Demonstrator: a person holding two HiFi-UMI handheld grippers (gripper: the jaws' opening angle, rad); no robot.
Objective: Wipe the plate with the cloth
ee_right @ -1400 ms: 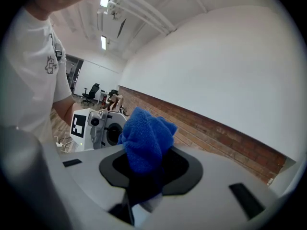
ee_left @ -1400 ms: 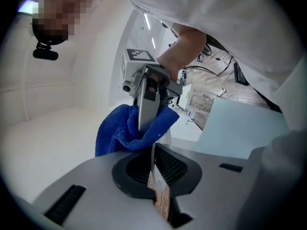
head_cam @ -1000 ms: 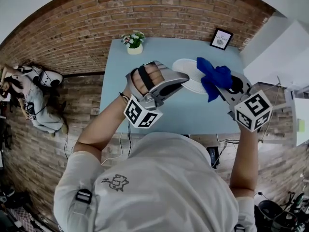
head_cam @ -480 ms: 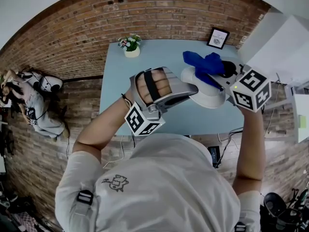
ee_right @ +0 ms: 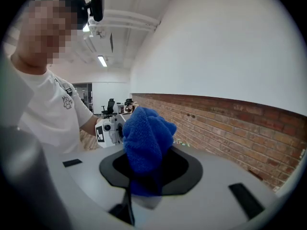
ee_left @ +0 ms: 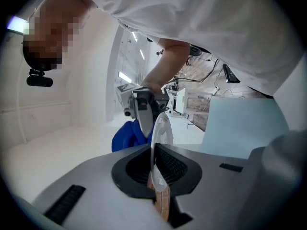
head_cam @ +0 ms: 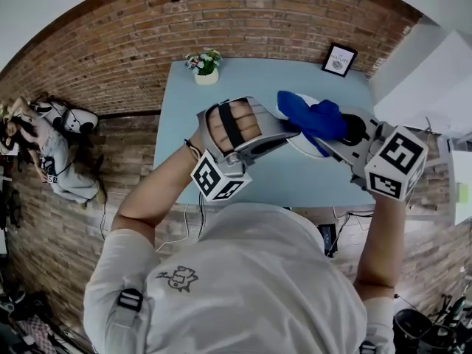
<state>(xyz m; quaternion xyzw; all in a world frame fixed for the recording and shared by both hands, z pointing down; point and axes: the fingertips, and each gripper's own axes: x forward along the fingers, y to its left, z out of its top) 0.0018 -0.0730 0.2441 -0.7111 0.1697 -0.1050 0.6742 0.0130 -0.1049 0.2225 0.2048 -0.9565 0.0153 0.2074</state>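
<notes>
The left gripper [ee_left: 156,178] has its jaws nearly together, pinching the rim of the white plate [ee_left: 161,128], which stands on edge and runs straight out from the pads. In the head view the same gripper [head_cam: 289,133] holds the plate [head_cam: 301,145] up off the table, with only slivers of white showing past the cloth.

The right gripper [ee_right: 144,178] is clamped on a bunched blue cloth [ee_right: 146,138], whose wad swells up out of the jaws. Seen from above, this gripper [head_cam: 332,134] meets the left one from the other side, and the cloth [head_cam: 310,116] lies across the plate's face; whether it presses on it cannot be told.

Below both hands lies a pale blue table [head_cam: 221,102], its top bare but for two things at the far edge: a small potted plant [head_cam: 205,65] near the left corner and a framed picture [head_cam: 338,59] near the right. The table backs onto a red brick wall [head_cam: 243,13], and brick shows to its left too. A white block [head_cam: 424,72] stands beside the table's right end.

From the right gripper view the brick wall [ee_right: 225,114] is only a low band, with plain white wall above it. Further off are a ceiling strip light [ee_right: 101,60] and an office chair [ee_right: 110,105]
</notes>
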